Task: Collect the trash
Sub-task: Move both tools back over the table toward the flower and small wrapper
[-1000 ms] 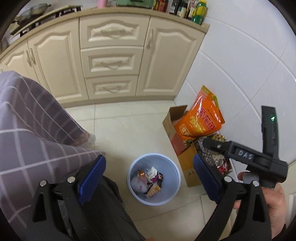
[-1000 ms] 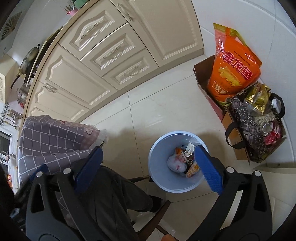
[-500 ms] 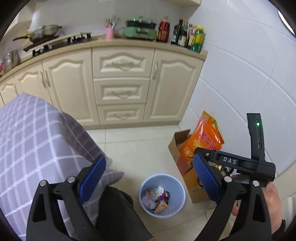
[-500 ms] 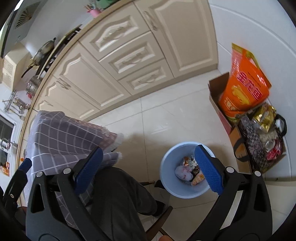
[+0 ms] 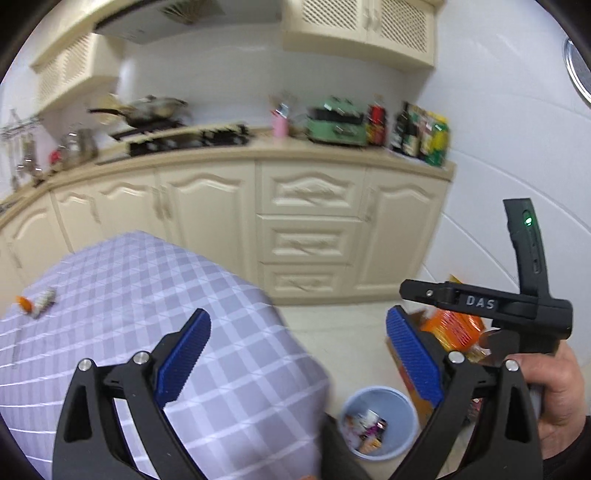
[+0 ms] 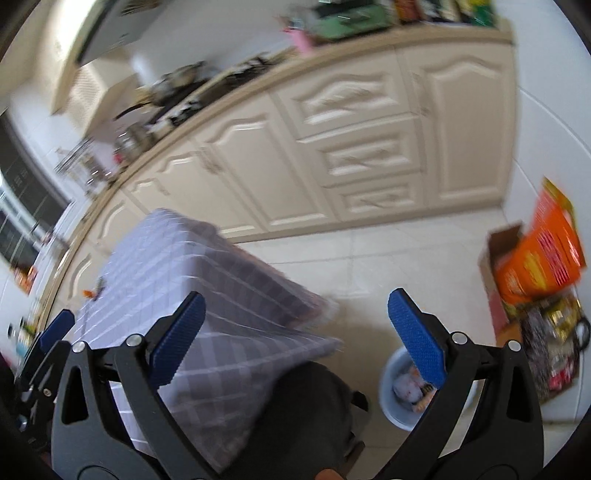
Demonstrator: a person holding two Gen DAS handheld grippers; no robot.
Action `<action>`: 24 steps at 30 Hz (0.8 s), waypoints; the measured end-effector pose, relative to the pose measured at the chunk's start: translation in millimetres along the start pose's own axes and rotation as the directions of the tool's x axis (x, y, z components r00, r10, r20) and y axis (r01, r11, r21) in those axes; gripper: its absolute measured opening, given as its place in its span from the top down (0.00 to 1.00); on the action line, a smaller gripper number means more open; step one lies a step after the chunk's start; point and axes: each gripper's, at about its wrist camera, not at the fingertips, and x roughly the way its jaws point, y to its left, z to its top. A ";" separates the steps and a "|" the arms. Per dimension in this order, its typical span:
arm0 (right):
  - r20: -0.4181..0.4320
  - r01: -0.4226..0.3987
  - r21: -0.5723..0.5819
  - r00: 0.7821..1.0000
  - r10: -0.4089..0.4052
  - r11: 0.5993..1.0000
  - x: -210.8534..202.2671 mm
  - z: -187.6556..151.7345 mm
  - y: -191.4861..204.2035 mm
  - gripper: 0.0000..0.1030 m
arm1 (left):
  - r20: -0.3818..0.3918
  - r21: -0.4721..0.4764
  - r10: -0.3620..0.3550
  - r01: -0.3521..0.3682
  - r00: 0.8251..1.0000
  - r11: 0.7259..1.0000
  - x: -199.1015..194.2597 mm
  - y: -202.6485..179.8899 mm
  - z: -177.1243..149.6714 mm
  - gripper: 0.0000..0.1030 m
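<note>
**Both claws spread wide above the checked table, bin down to the right**

Left claw [image 5: 298, 356] stands wide, its ribbed blue pads on black plastic arms gripping nothing. It hangs over the near corner of the table [image 5: 110, 295], which wears a soft lilac cloth crossed with pale checks. Far to the left on that cloth lies a small piece of trash [image 5: 38, 302], an orange and white wrapper, well apart from the pads; it is blurred, so its make is unclear. Down to the right, on the glossy cream floor tiles, stands the round pale blue plastic bin [image 5: 378, 421] with crumpled wrappers inside, low between the pads and nearer the right-hand one. Further right, a brown cardboard box [image 5: 410, 373] holds an orange bag [image 5: 456, 326], partly hidden by the right claw [image 5: 487, 302] in the person's hand [image 5: 554, 398].

Seen from its own camera, the right claw [image 6: 296, 338] is equally wide and bare. This view shows the cloth's hanging folds [image 6: 236, 317], a speck of the orange trash [image 6: 88, 293] at far left, the bin [image 6: 402, 391] half hidden behind the right pad, and a dark patterned bag [image 6: 546, 343] beside the box [image 6: 495, 266], which the left view barely shows. Only the left view takes in the latticed upper cabinets [image 5: 362, 33].
</note>
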 end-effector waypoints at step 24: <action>-0.135 -0.271 -0.400 0.962 0.236 0.875 91.6 -6.4 295.0 0.06 | 0.060 -0.278 0.445 -0.413 0.894 0.867 -103.7 254.2 -13.8 0.08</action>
